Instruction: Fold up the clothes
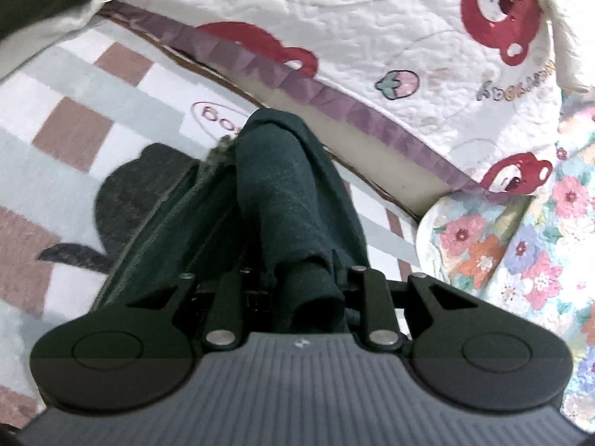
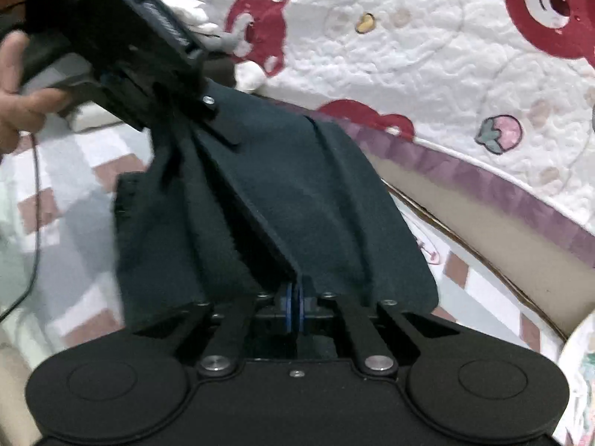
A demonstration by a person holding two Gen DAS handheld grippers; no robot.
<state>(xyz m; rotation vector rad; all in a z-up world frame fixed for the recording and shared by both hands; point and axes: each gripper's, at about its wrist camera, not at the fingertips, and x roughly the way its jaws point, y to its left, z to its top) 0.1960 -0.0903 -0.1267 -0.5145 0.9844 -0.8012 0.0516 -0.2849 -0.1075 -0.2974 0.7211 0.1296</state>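
Closest to me, in the right wrist view, my right gripper is pinched closed on an edge of the dark green garment; the blue pads meet with cloth between them. In the left wrist view, my left gripper is clamped on another bunched part of the same garment, which fills the space between the fingers.

The garment hangs lifted between the two grippers, stretched into a sloping sheet with deep creases. Its lower part droops toward the checked blanket below; I cannot tell whether it touches. I judge the fold to be under way but unfinished: the cloth is still in the air, not laid flat, and no neat folded shape shows yet. It still has to be brought together, set down and smoothed.

A little farther off in the right view, the left gripper body and the bare hand holding it sit up and to the left, with a thin cable trailing below, which could snag.

Beyond, a white quilt printed with red bears, edged in purple, borders the blanket. A floral cloth lies to the right. Both crowd the laying space.
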